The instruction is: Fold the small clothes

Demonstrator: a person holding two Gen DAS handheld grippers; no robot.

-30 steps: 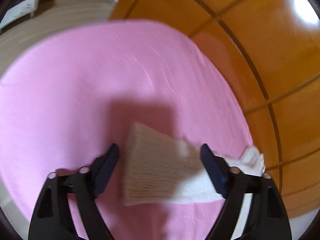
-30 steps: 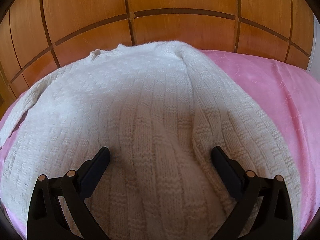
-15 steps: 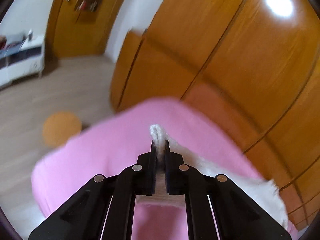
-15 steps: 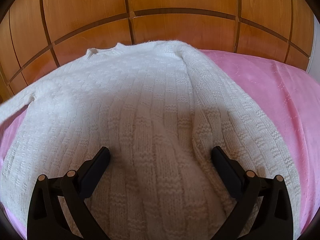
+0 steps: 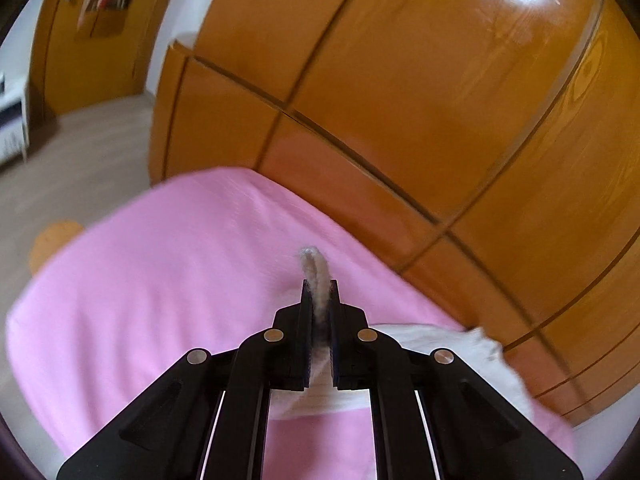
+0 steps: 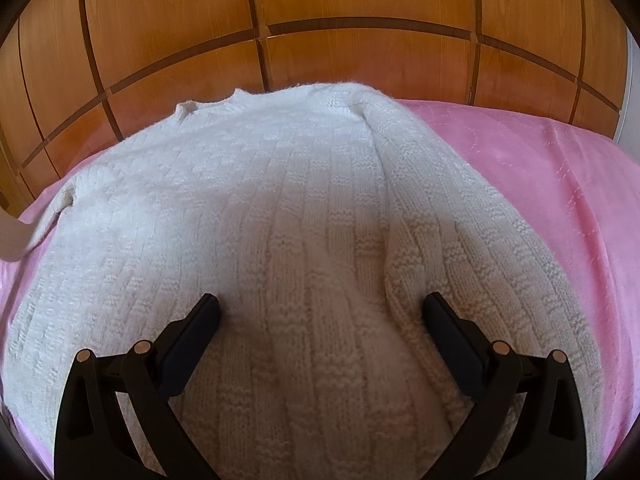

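A: Left fingers [image 5: 320,300] pinch the cuff [image 5: 313,266], raised over the bed [image 5: 160,280].
B: Carry it across flat. Right fingers [image 6: 320,320] spread wide, sweater [image 6: 280,208] lying beneath and ahead; pin the body.

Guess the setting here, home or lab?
Home, likely a bedroom: a pink bedspread under the white knit sweater, wooden wardrobe doors behind, and a wood floor with a white cabinet.
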